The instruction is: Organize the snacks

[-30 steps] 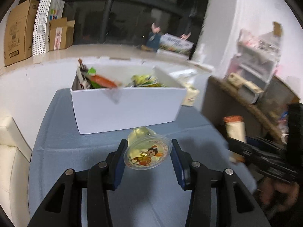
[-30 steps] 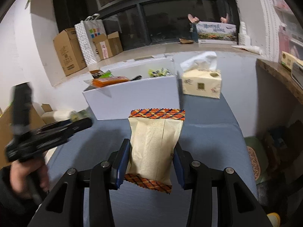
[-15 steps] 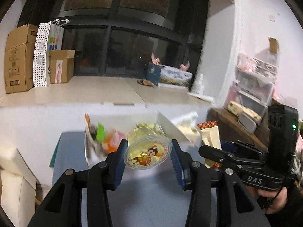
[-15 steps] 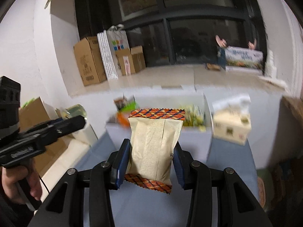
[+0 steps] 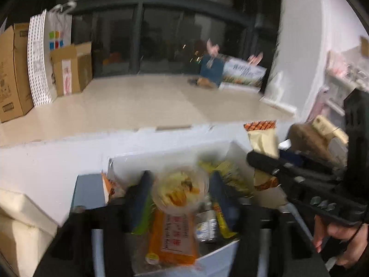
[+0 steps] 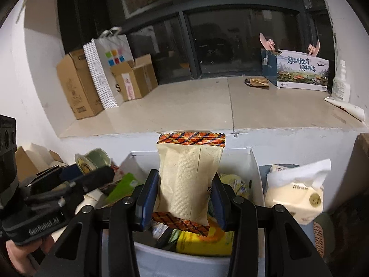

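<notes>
While several snacks already lie in the white box (image 6: pixel 251 161), I'm opening both grippers: left (image 5: pixel 180 194) releasing the jelly cup (image 5: pixel 180 190), right (image 6: pixel 184 196) loosening on the beige packet (image 6: pixel 189 180).

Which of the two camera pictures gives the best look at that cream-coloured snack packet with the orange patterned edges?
The right wrist view: the snack packet stands sharp and centred between the right gripper, whose jaws are opening. The left wrist view shows it small, blurred, off to the right and partly hidden.
</notes>
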A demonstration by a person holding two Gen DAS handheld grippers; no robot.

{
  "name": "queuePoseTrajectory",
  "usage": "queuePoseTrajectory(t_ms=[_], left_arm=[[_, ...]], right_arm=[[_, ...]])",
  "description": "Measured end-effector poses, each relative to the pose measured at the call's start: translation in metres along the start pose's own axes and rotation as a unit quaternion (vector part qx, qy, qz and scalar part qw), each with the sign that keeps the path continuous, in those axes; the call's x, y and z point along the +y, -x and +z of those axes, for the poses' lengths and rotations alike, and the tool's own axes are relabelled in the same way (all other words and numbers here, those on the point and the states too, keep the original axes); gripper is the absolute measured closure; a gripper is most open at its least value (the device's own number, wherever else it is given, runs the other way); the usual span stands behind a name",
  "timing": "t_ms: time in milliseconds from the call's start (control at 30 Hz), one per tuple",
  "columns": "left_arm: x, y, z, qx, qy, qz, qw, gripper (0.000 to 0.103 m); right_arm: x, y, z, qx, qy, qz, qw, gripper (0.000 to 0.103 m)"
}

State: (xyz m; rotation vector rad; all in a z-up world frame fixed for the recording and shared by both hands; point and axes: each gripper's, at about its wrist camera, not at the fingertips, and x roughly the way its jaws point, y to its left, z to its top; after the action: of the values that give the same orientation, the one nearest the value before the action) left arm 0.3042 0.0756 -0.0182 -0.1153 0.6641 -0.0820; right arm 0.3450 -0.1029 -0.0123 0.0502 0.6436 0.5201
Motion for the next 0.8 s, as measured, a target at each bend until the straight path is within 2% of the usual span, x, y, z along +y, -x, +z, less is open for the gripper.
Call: queuePoseTrajectory(t_ms=[33, 67, 133, 200, 367, 500, 633, 733, 800], left_arm=[[0.006, -0.003, -0.002, -0.002, 0.014, 0.0, 0.9999, 0.006], [0.01, -0.003, -0.004, -0.004, 0.023, -0.008, 0.9997, 0.0], [0.014, -0.004, -0.008, 0.002, 0.027, -0.017, 0.9995, 0.0], [0.016, -0.002, -0.013, -0.001, 0.025, -0.014, 0.9996, 0.0], [0.017, 0.013, -0.016, -0.012, 0.027, -0.009, 0.9995, 0.0], [0.005, 0.055, -0.022, -0.072, 0.005, -0.001, 0.9974, 0.0], [-0.007, 0.097, -0.033, -0.117, -0.014, 0.046, 0.9919, 0.0], [-0.006, 0.131, -0.05, -0.146, 0.015, 0.05, 0.9879, 0.0], [-0.002, 0.146, -0.059, -0.135, 0.037, 0.051, 0.9888, 0.0]], right_arm=[[-0.002, -0.006, 0.001, 0.006, -0.007, 0.007, 1.0, 0.032], [-0.007, -0.012, 0.002, 0.012, -0.021, -0.002, 1.0, 0.018], [-0.017, -0.016, -0.002, 0.01, -0.048, -0.013, 0.999, 0.0], [-0.024, -0.021, -0.007, 0.02, -0.062, 0.003, 0.998, 0.0], [-0.03, -0.022, -0.017, 0.034, -0.053, -0.002, 0.998, 0.0], [-0.018, -0.009, -0.022, 0.032, -0.016, -0.014, 0.999, 0.0], [0.001, 0.024, -0.027, 0.002, 0.042, -0.05, 0.998, 0.0], [0.009, 0.058, -0.035, -0.029, 0.047, -0.047, 0.997, 0.0], [0.013, 0.082, -0.043, -0.04, 0.047, -0.046, 0.997, 0.0]])
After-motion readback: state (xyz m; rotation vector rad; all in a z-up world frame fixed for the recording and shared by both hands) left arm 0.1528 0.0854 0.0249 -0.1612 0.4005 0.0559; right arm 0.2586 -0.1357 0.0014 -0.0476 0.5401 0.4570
